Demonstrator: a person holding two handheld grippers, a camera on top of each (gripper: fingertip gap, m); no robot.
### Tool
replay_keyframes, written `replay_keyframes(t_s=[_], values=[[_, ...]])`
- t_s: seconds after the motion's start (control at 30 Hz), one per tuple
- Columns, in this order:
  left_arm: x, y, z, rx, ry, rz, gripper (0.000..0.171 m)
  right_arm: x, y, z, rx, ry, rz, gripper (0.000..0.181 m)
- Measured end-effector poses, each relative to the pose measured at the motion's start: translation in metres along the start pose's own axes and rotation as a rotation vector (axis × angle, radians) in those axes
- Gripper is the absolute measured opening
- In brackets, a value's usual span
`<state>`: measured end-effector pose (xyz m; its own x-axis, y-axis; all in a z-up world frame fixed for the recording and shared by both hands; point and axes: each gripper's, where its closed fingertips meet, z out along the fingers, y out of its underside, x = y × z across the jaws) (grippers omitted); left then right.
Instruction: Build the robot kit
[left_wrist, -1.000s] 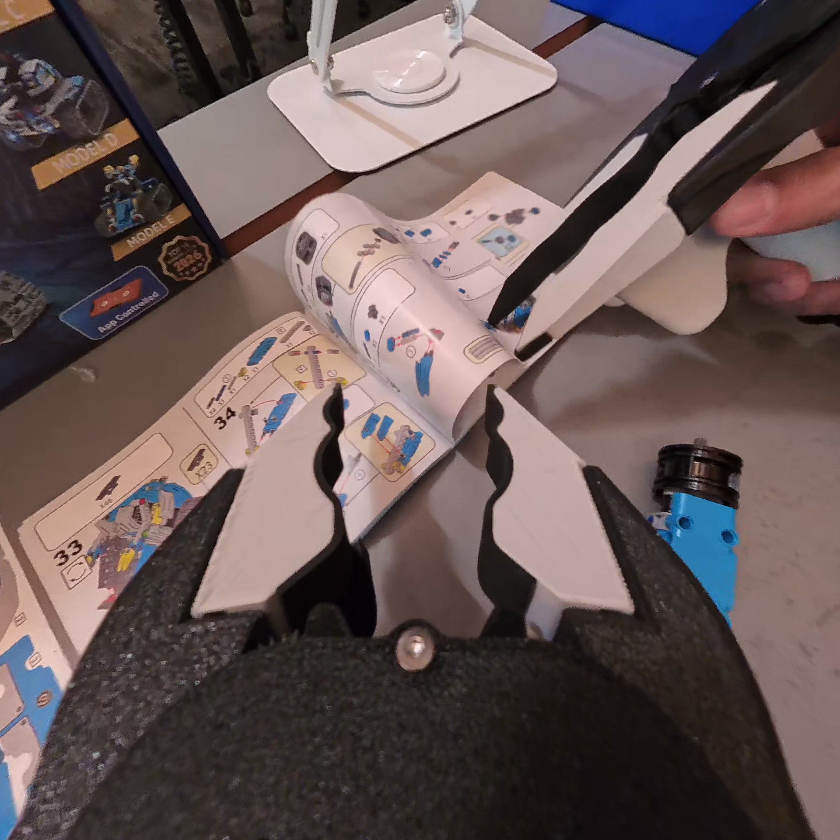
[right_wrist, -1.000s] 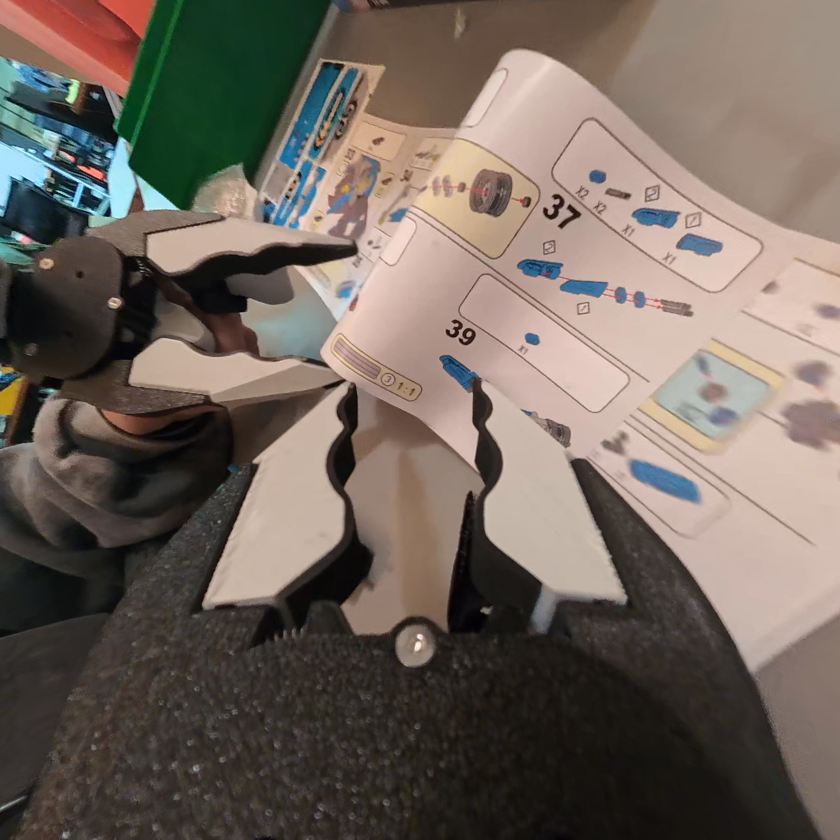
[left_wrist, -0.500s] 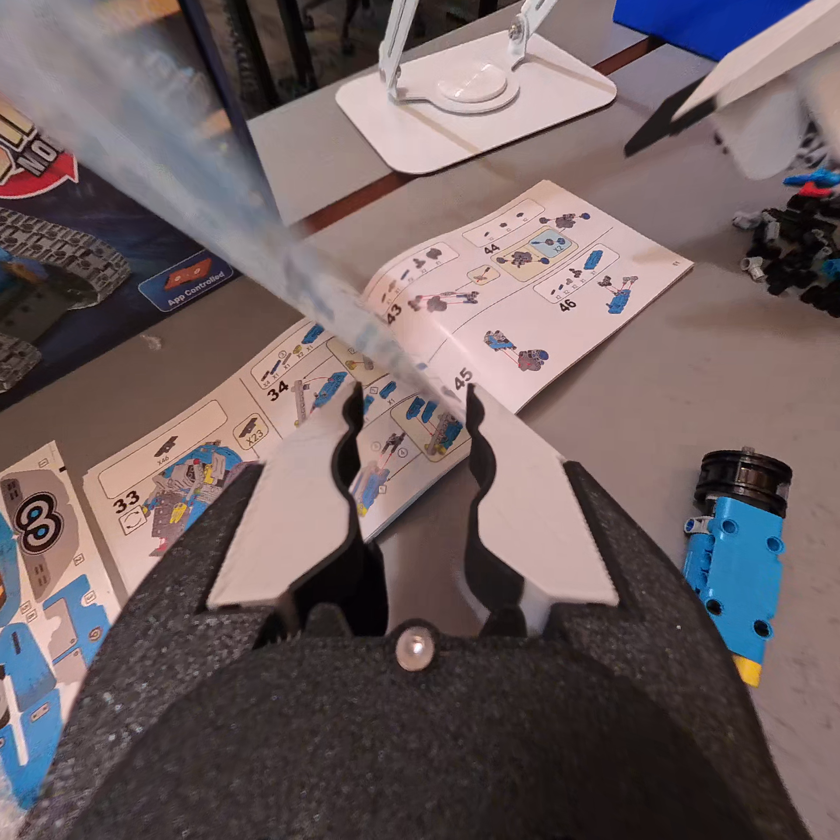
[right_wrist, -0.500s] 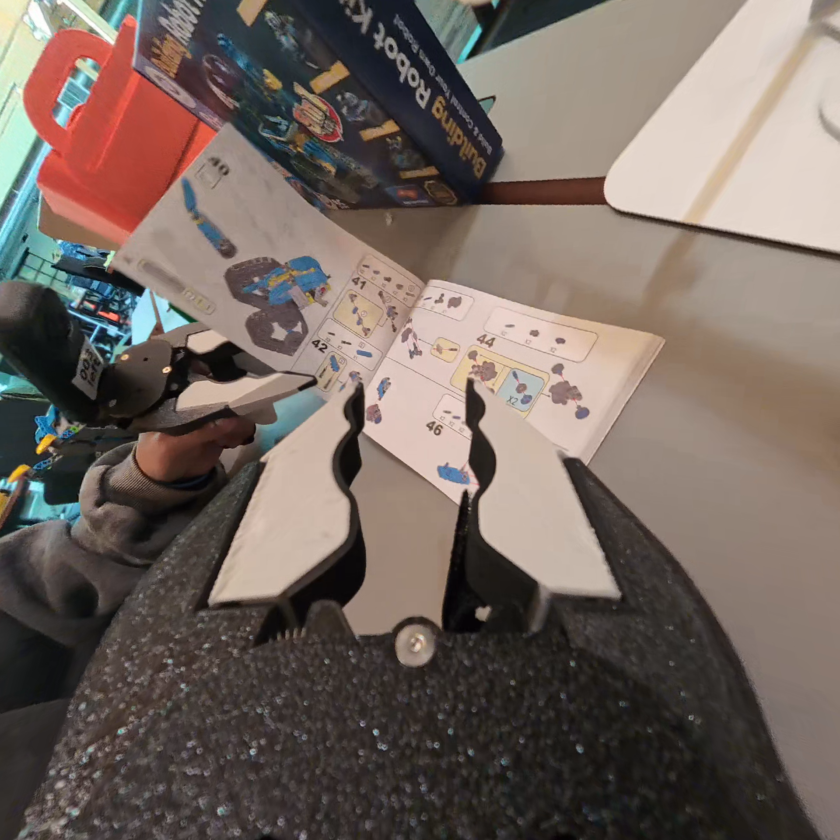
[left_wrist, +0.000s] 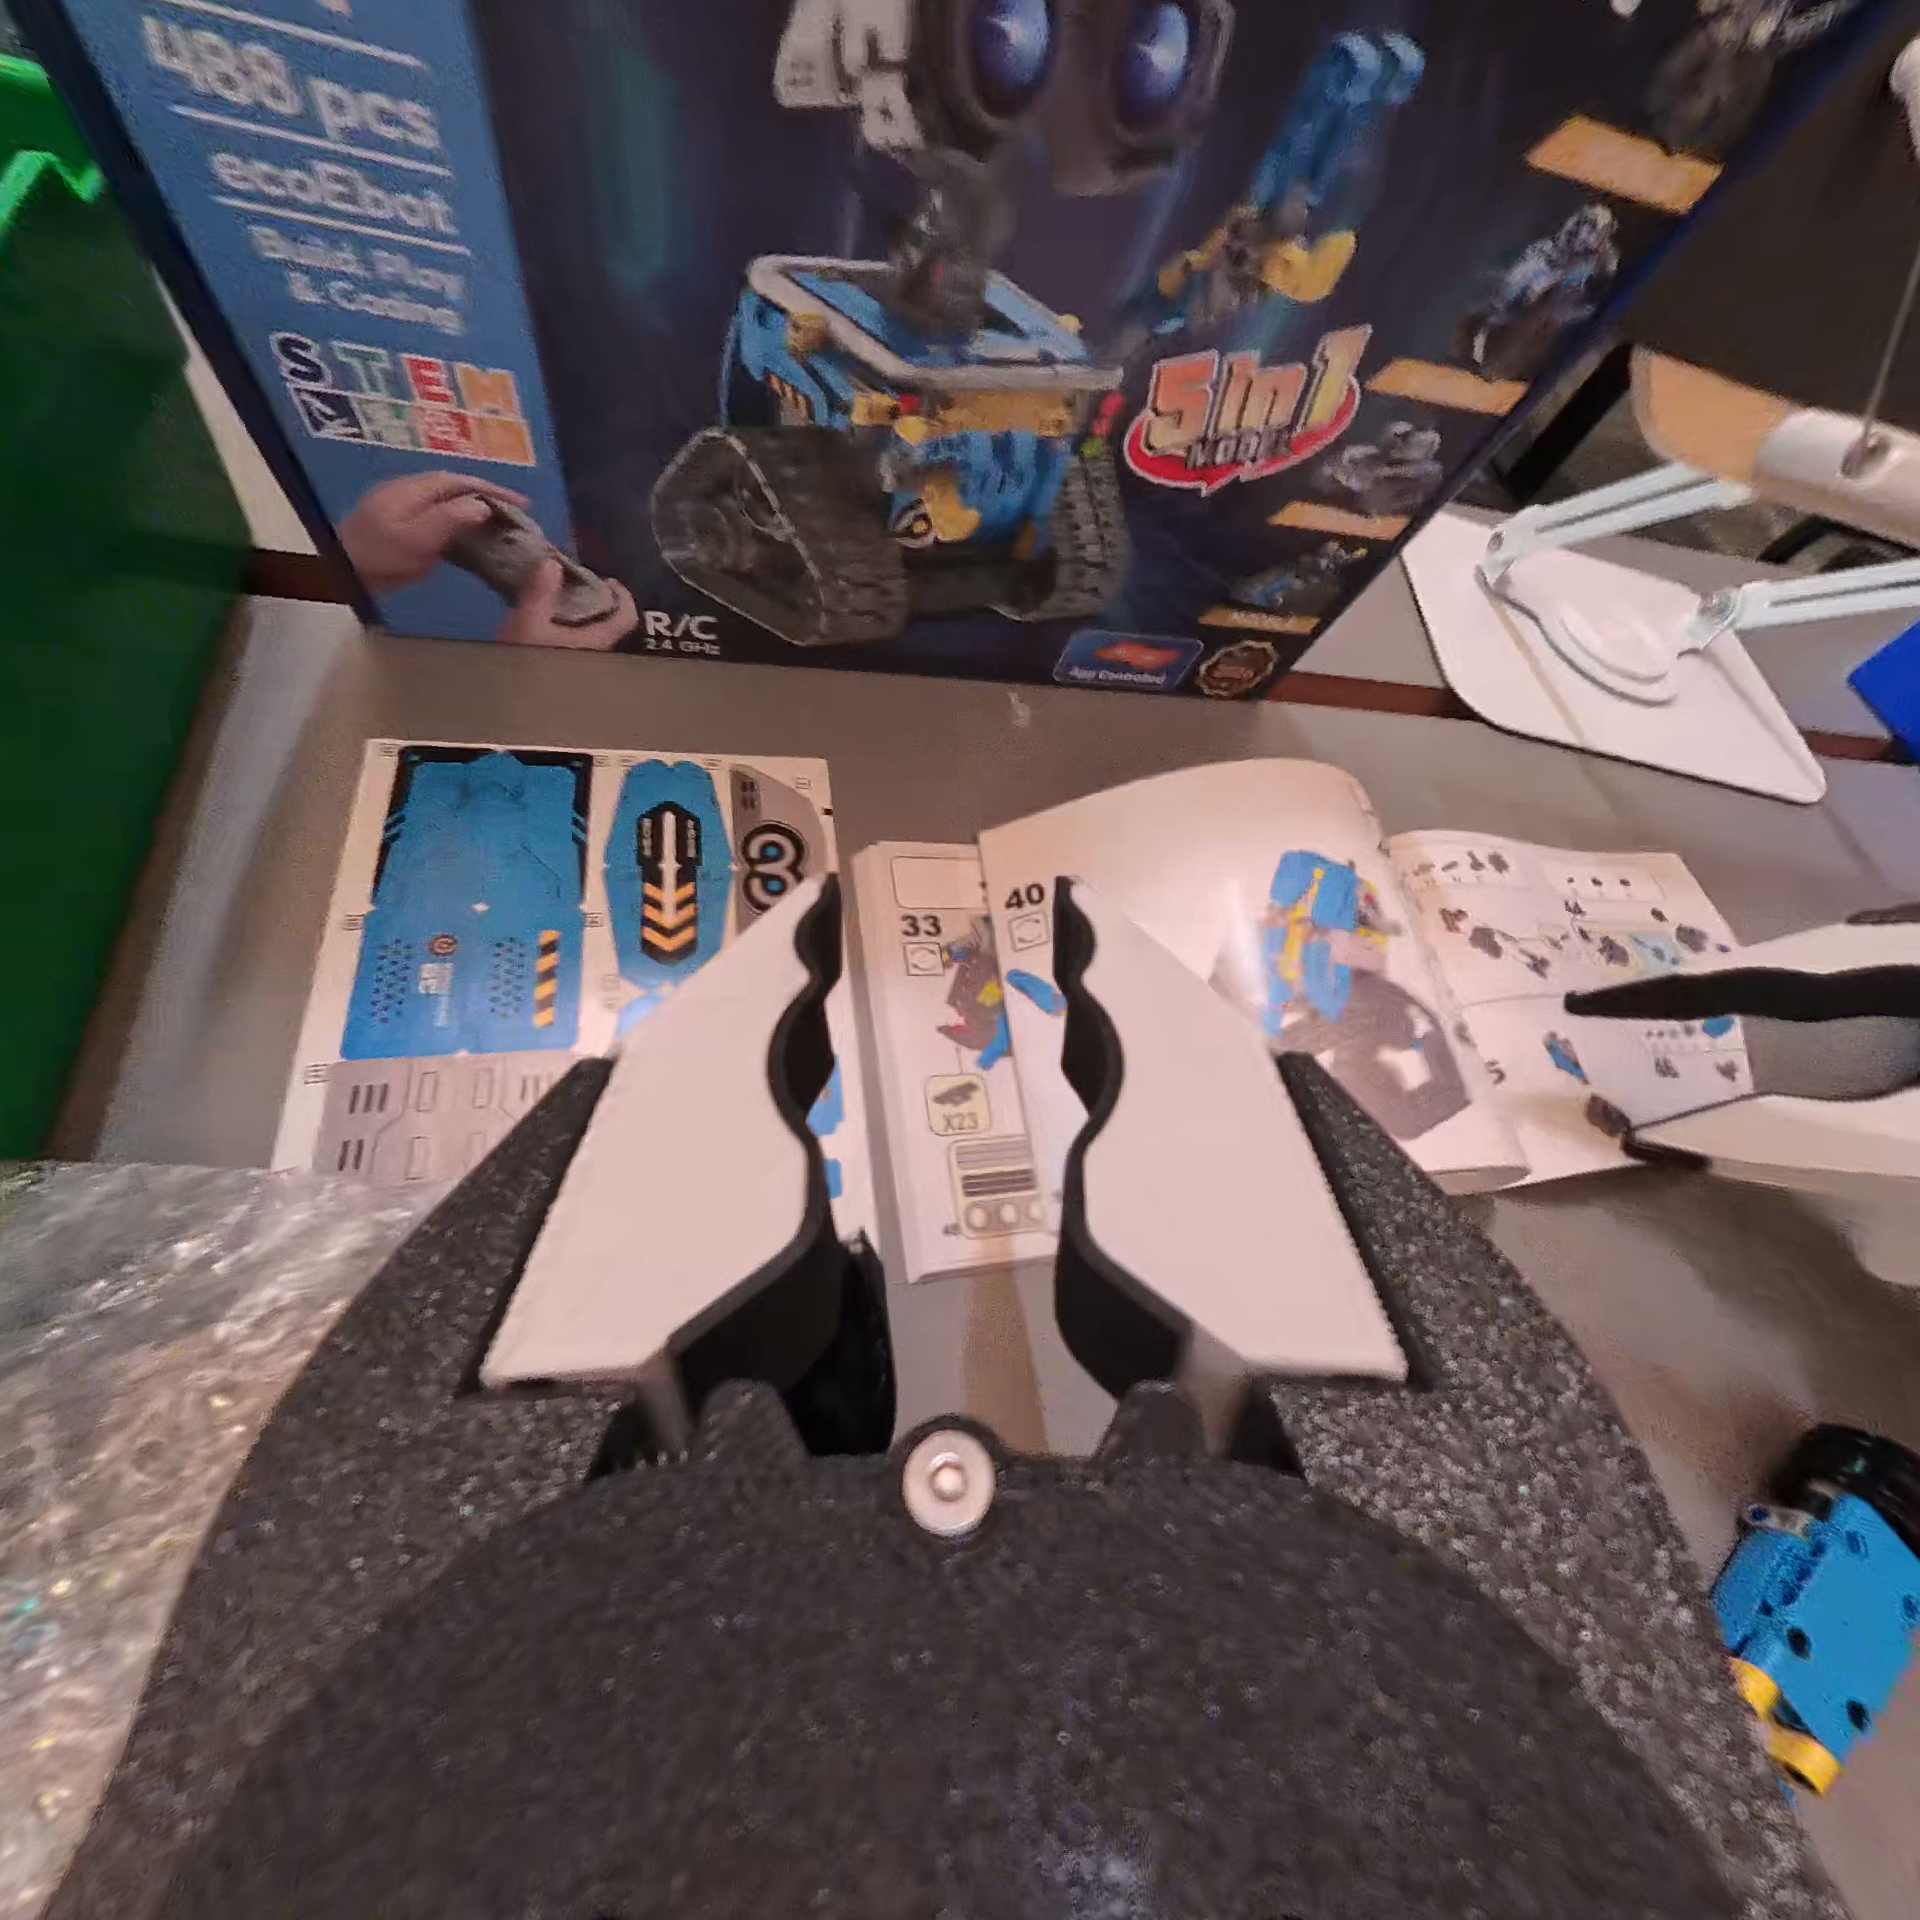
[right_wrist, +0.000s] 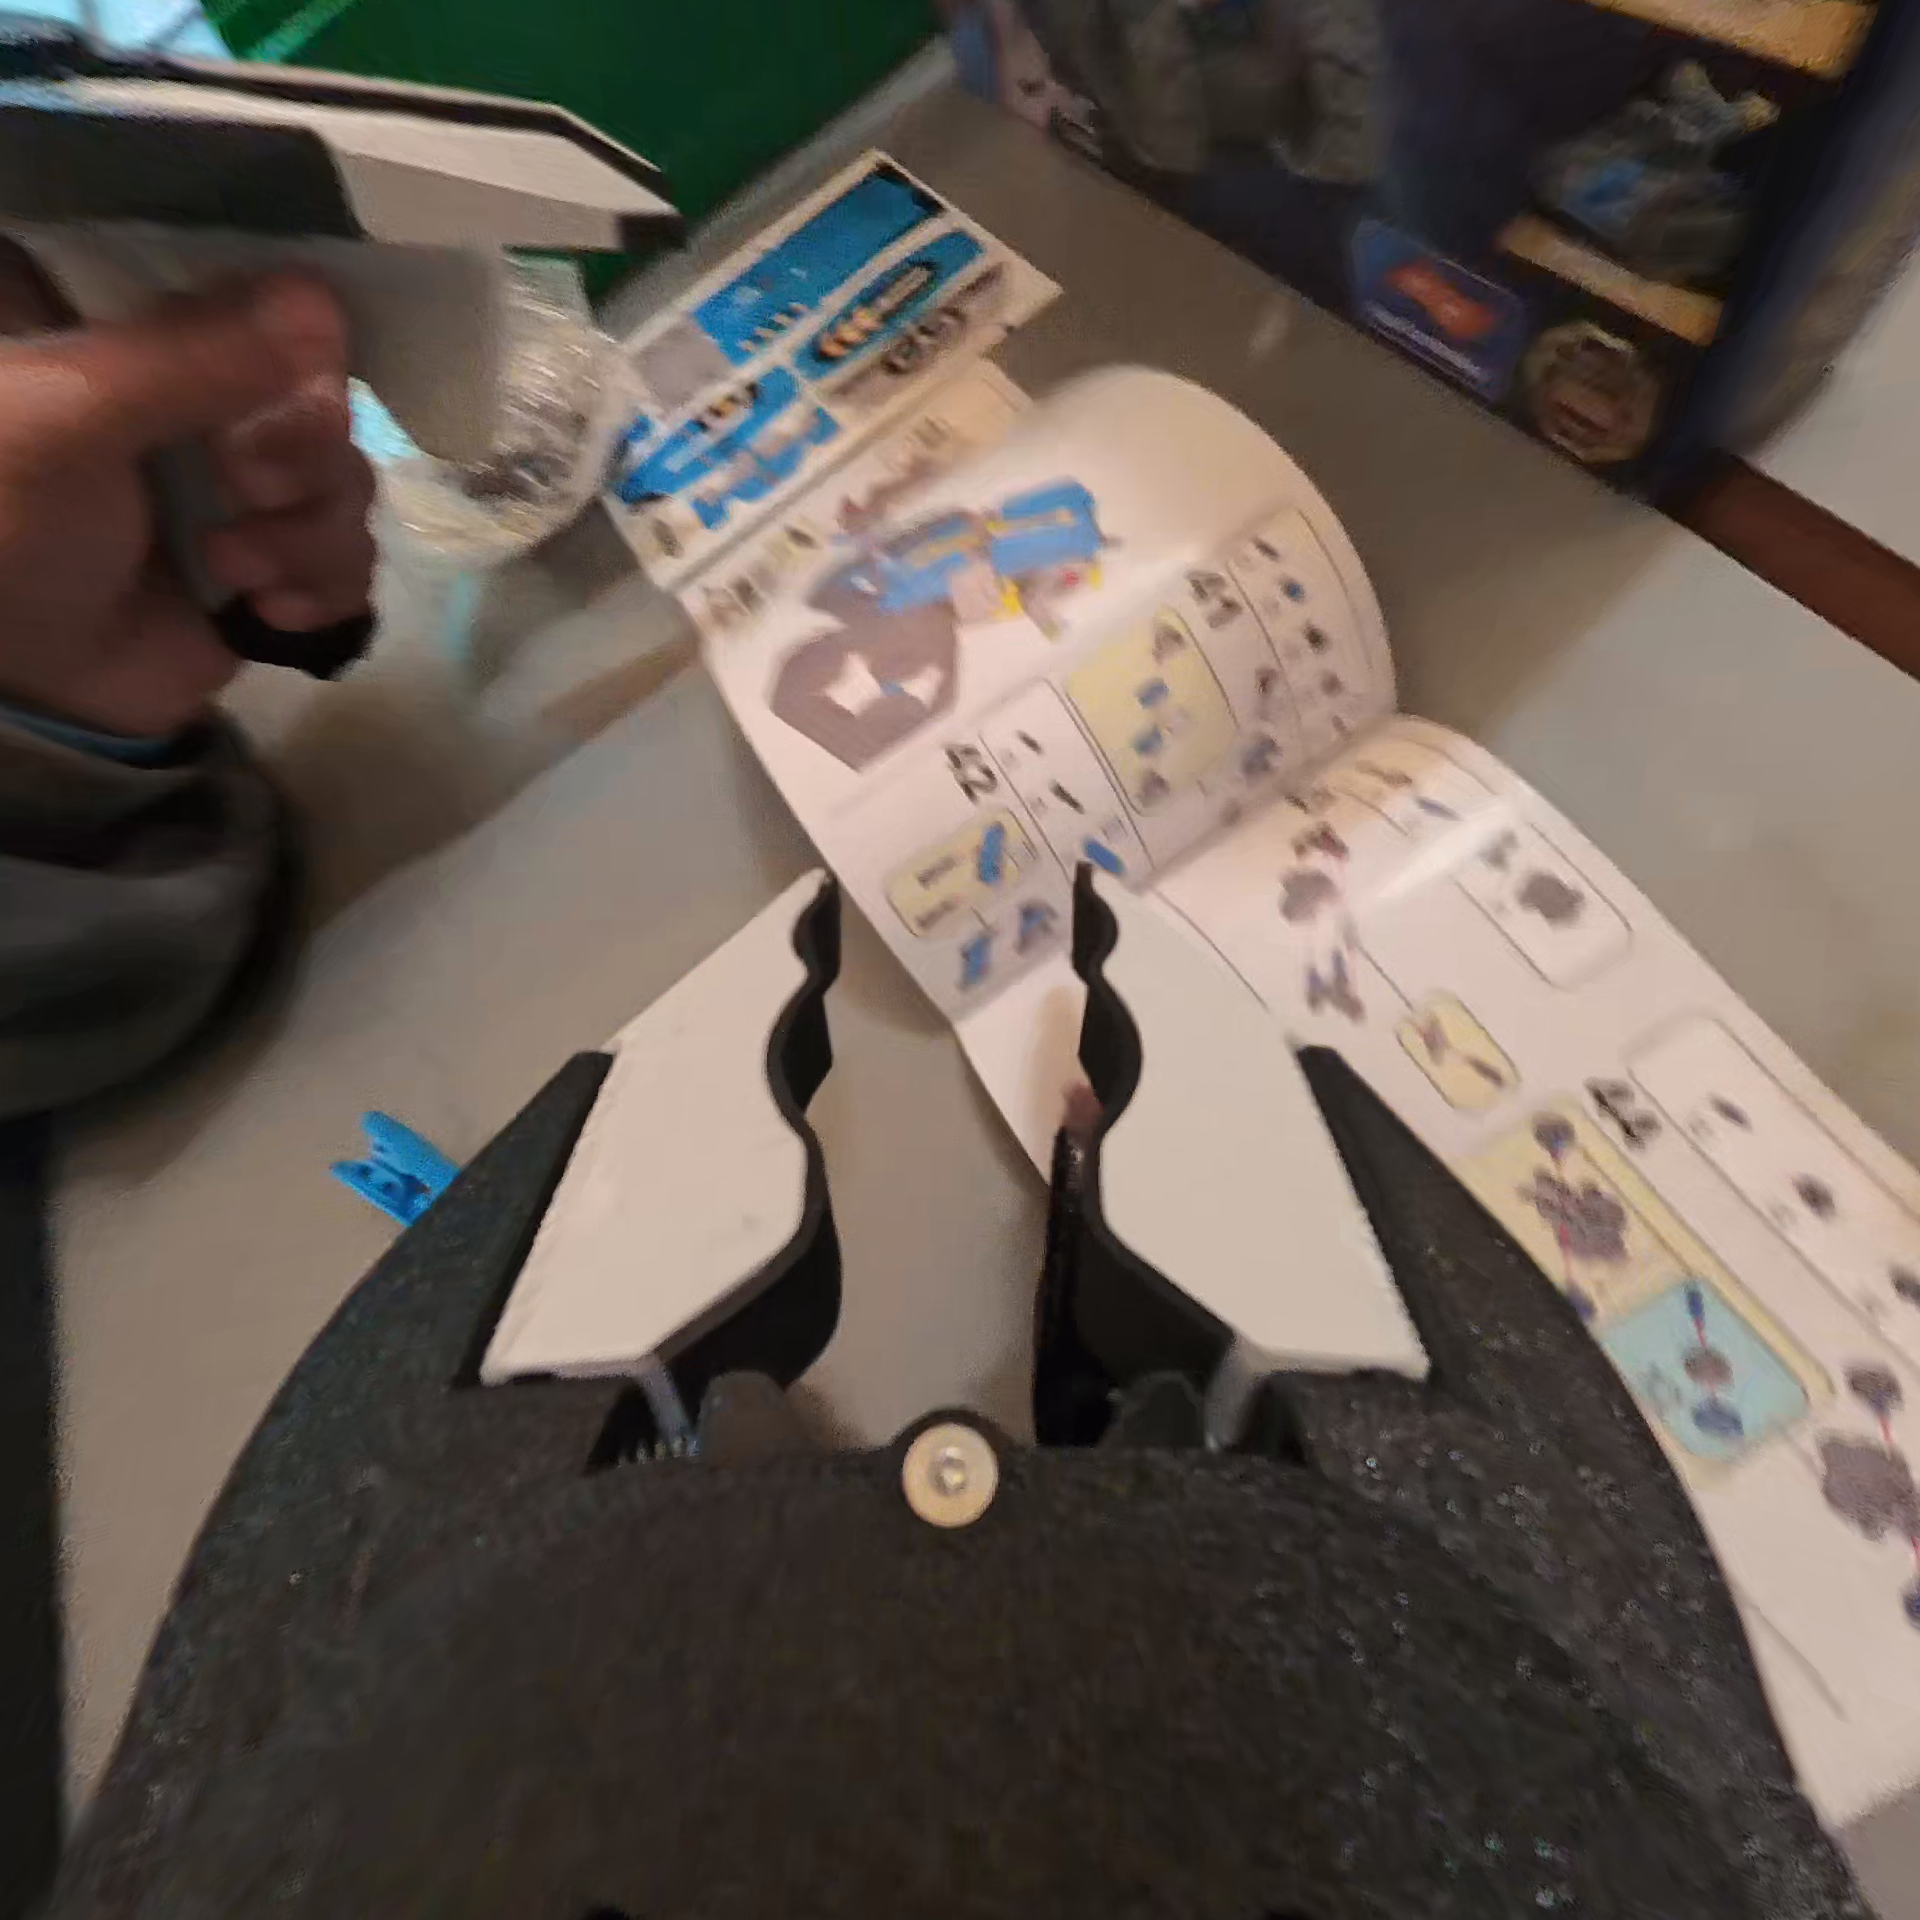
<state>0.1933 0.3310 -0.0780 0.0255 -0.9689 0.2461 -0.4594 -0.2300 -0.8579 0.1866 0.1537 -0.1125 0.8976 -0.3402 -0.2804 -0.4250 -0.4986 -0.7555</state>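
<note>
An open instruction booklet (left_wrist: 1174, 935) lies on the grey table, with one page curling up and arched over the spine (right_wrist: 1174, 488). My left gripper (left_wrist: 948, 904) is open and empty, held above the booklet's left page and next to a blue sticker sheet (left_wrist: 468, 914). My right gripper (right_wrist: 954, 894) is open and empty at the booklet's near edge, its right finger over the right page. It also shows in the left wrist view (left_wrist: 1714, 1049), low over that page. The left gripper (right_wrist: 364, 177) and the hand (right_wrist: 156, 468) holding it show in the right wrist view.
A large dark blue toy box (left_wrist: 883, 364) stands behind the booklet. A green bin (left_wrist: 83, 623) and bubble wrap (left_wrist: 125, 1455) are at the left. A white lamp base (left_wrist: 1610, 675) is at the back right. A blue wheeled part (left_wrist: 1818, 1631) lies at the near right.
A page that the right gripper lifted has swung over to the left and now arches over the spine. The left gripper has pulled back and turned toward the box. The right gripper has come down to the booklet.
</note>
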Motion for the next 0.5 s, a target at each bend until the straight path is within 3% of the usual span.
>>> replay_keyframes(t_s=[0.13,0.23,0.37,0.5], values=[[-0.001,-0.003,0.002,0.015,0.005,0.045,0.04,0.021,-0.014,0.021,-0.12,0.185,-0.184,0.041],[0.004,-0.001,0.005,0.011,-0.004,0.121,0.04,0.024,0.017,0.053,-0.304,0.186,-0.201,0.043],[0.011,-0.003,0.001,0.013,0.0,0.167,0.04,0.017,0.016,0.056,-0.282,0.137,-0.205,0.04],[0.036,-0.034,-0.023,0.082,0.041,0.233,0.042,0.017,0.016,0.056,-0.288,0.169,-0.212,0.04]])
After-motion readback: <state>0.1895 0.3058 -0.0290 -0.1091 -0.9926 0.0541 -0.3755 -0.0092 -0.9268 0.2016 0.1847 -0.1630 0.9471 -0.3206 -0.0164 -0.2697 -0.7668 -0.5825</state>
